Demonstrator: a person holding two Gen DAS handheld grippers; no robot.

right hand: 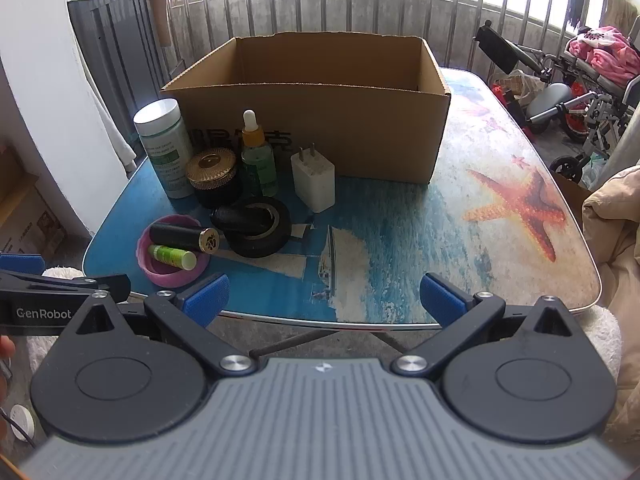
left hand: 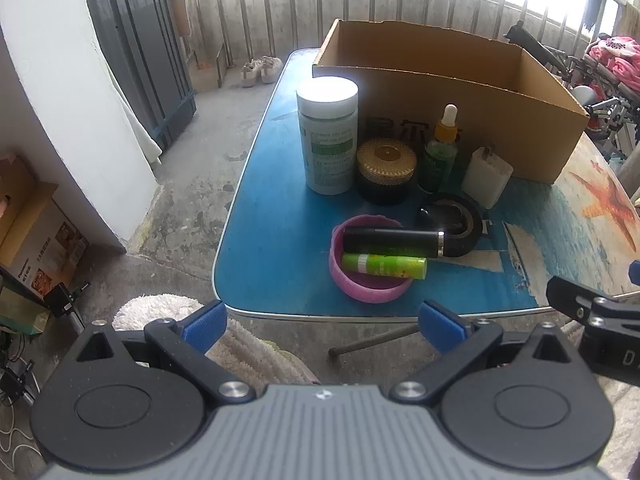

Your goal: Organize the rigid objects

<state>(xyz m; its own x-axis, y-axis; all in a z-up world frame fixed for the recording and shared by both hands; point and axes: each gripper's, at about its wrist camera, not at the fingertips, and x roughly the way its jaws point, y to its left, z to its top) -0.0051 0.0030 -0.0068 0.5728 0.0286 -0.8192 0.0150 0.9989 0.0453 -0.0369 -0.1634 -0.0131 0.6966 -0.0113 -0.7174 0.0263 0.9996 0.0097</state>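
An open cardboard box (left hand: 460, 96) (right hand: 312, 120) stands at the back of the table. In front of it stand a white-lidded bottle (left hand: 328, 136) (right hand: 164, 148), a gold-lidded black jar (left hand: 386, 170) (right hand: 212, 178), a green dropper bottle (left hand: 440, 152) (right hand: 258, 156) and a white charger plug (left hand: 486, 178) (right hand: 314, 180). A black tape roll (left hand: 460, 222) (right hand: 260, 226) lies nearer. A pink ring (left hand: 368, 268) (right hand: 172, 258) carries a black tube (left hand: 394, 242) (right hand: 184, 238) and a green tube (left hand: 384, 266) (right hand: 172, 256). My left gripper (left hand: 322, 326) and right gripper (right hand: 324, 298) are open and empty, before the table's near edge.
The table (right hand: 500, 208) has a sea print with an orange starfish on its right half. A grey cabinet (left hand: 140, 52) stands at the left, cardboard boxes (left hand: 36, 240) on the floor, a wheelchair (right hand: 580, 92) at the right. A white fluffy cloth (left hand: 168, 312) lies below the grippers.
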